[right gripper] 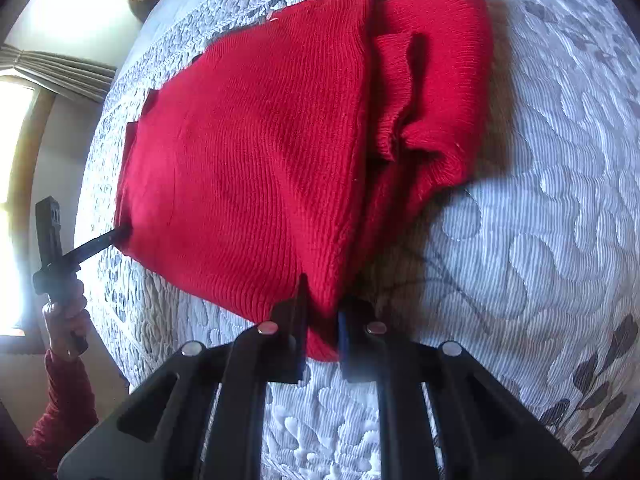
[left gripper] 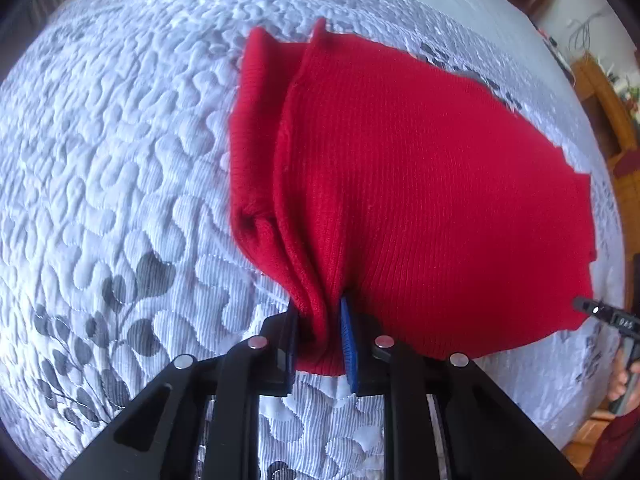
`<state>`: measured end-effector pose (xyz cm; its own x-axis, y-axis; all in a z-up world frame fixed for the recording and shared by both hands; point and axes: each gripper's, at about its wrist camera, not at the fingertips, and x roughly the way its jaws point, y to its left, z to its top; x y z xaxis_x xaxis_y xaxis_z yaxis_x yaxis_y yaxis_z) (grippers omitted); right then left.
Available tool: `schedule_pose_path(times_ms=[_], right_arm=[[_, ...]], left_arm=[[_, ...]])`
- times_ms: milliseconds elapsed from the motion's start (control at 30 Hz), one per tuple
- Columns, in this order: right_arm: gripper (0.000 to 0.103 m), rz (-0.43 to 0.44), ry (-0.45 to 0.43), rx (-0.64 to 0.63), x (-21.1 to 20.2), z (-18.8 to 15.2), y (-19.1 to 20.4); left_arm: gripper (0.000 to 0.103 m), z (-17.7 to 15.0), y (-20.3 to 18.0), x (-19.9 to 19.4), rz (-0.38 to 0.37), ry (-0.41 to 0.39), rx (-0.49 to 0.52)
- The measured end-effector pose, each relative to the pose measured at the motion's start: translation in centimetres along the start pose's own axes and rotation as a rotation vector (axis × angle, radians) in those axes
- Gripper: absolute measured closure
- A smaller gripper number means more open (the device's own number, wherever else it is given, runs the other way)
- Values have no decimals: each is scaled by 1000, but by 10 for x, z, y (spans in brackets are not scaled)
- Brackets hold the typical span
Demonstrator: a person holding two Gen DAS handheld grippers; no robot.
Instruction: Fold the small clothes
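- Left gripper [left gripper: 320, 340] clamps a bunched corner of the red ribbed knit garment [left gripper: 420, 184] over the grey-white quilted bedspread [left gripper: 120, 160].
- Right gripper [right gripper: 322, 332] pinches another corner; only the right wrist view shows the curtain [right gripper: 60, 68].

Red ribbed sweater [left gripper: 420, 184]; grey-white leaf-patterned quilt [left gripper: 120, 160]

Quilt [left gripper: 120, 160] lies open around the red knit [left gripper: 420, 180] — passable.

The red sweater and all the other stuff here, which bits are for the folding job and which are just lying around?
For the job:
red sweater
left gripper, shut on its edge
right gripper, shut on another edge

Just there:
quilted bedspread underneath
curtain
wooden furniture
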<state>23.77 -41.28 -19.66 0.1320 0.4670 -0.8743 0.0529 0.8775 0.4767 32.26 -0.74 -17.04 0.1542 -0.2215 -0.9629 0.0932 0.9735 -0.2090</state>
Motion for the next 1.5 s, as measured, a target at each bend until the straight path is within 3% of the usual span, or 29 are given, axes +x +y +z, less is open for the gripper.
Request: schedule_pose_path(times_ms=[67, 233, 600, 967, 1133, 1367, 1433, 1500], right_arm=[[93, 14, -11, 0, -6, -2, -1], [93, 20, -28, -6, -18, -4, 1], [94, 45, -3, -9, -30, -24, 3], [94, 6, 44, -11, -43, -81, -6], [93, -10, 62, -10, -36, -105, -11], [92, 10, 59, 33, -20, -109, -25], [81, 8, 63, 12, -30, -108, -25], [56, -29, 33, -23, -50, -107, -24]], left_arm=[[86, -2, 8, -6, -21, -9, -25], [89, -13, 9, -22, 14, -37, 23], [91, -36, 12, -47, -5, -34, 33], [92, -110, 1, -68, 30, -15, 99], [92, -130, 10, -67, 37, -6, 94], [89, -126, 15, -43, 73, 11, 81], [81, -122, 14, -49, 69, 15, 89], [60, -119, 14, -61, 83, -1, 88]])
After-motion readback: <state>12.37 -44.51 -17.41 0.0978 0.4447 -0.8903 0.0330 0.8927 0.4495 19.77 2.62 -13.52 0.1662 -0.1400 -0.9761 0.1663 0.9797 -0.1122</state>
